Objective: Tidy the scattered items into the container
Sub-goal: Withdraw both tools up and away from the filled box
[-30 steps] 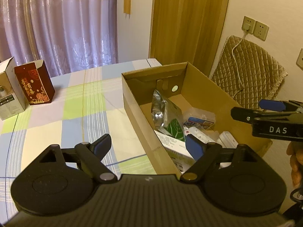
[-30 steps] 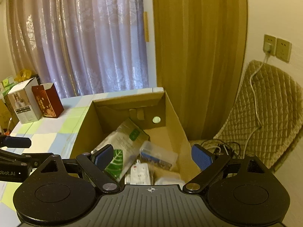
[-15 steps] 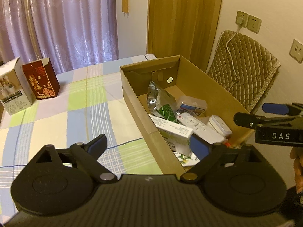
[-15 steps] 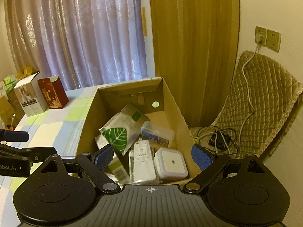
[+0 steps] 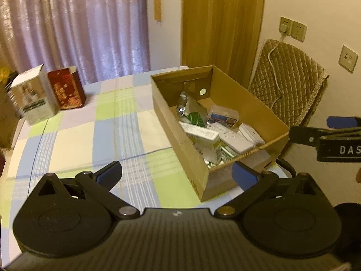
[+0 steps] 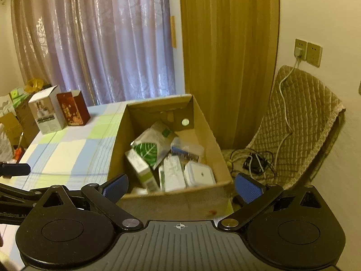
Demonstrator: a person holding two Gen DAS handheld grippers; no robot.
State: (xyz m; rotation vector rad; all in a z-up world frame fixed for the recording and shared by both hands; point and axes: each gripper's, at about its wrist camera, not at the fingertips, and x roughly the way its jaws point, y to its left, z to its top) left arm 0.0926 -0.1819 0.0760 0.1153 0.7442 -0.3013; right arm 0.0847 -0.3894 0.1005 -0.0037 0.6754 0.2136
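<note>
Now the open brown cardboard box [image 6: 209, 140] sits on the pastel checked tablecloth [image 5: 94, 135], and everything else is placed from it. Inside the box lie a silver foil pouch with a green leaf print [image 6: 146, 150], a white and green rectangular carton [image 6: 141, 169] leaning against the pouch, a long white remote-like device [image 6: 172, 172], a white rounded square gadget [image 6: 199, 176] and a clear plastic pack with a blue label [image 5: 223, 117] toward the far end. Just before the box's near wall hangs the left gripper [image 5: 177, 174], its blue-padded fingers [image 5: 110, 175] spread wide and gripping nothing. On the box's near right side the right gripper [image 6: 181, 188] likewise hangs with its fingers [image 6: 248, 189] parted and empty, straddling the near wall. Well left of the box, at the far side of the cloth, a white printed carton [image 5: 31, 97] and a dark red patterned carton [image 5: 66, 88] stand upright, touching or nearly so. Right of the box a tan quilted chair cover [image 6: 300, 122] is draped, with a white cable [image 6: 286, 103] running down it from a wall socket [image 6: 301, 49]. Behind the box hang lilac sheer curtains [image 6: 101, 38].
</note>
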